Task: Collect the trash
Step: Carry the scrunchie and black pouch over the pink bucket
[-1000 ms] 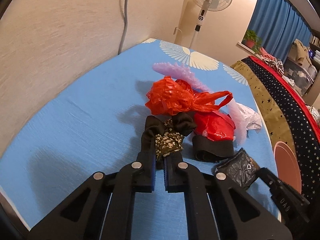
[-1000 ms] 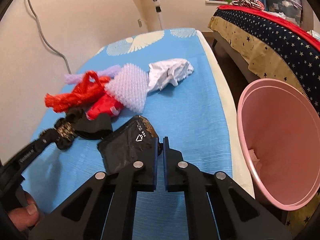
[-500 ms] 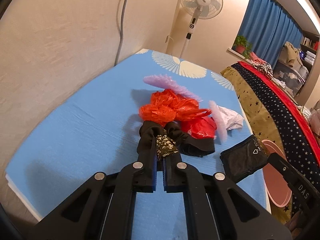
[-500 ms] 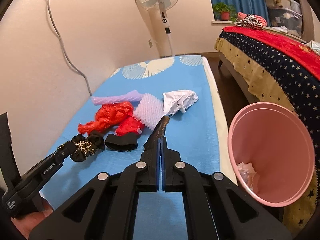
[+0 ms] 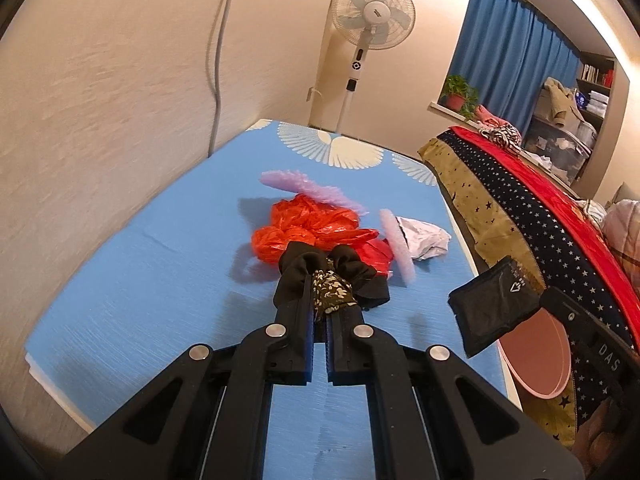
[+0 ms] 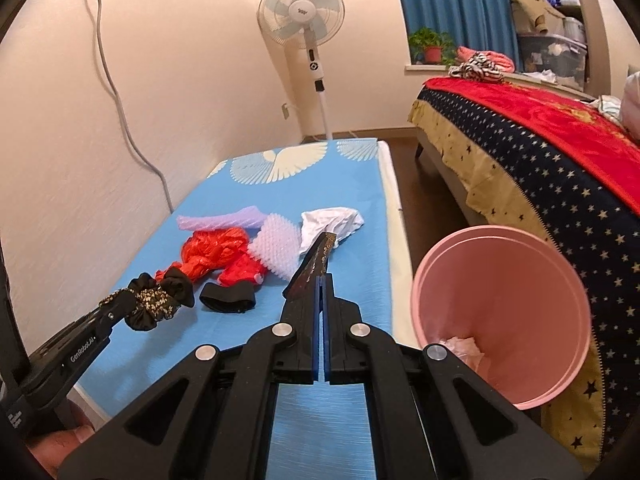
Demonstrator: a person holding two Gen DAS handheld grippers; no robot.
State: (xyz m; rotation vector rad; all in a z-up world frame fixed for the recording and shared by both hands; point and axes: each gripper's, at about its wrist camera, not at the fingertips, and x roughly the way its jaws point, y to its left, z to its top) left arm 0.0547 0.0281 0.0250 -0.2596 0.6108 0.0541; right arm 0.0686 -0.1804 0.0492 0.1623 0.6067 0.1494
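My left gripper is shut on a black floral scrunchie and holds it above the blue mattress. The right wrist view shows that gripper and the scrunchie at lower left. My right gripper is shut on a flat black wrapper, which I see edge-on, also lifted off the mattress. The wrapper hangs near the pink bin. The bin stands to the right of the mattress with crumpled paper inside.
On the mattress lie a red plastic bag, a purple foam net, a white foam net, crumpled white paper and a black band. A fan stands behind. A star-patterned bed lies right.
Both grippers have risen and drawn back with their loads. The black wrapper has left the mattress and turned edge-on. The scrunchie has lifted away from the red bag and the black band.
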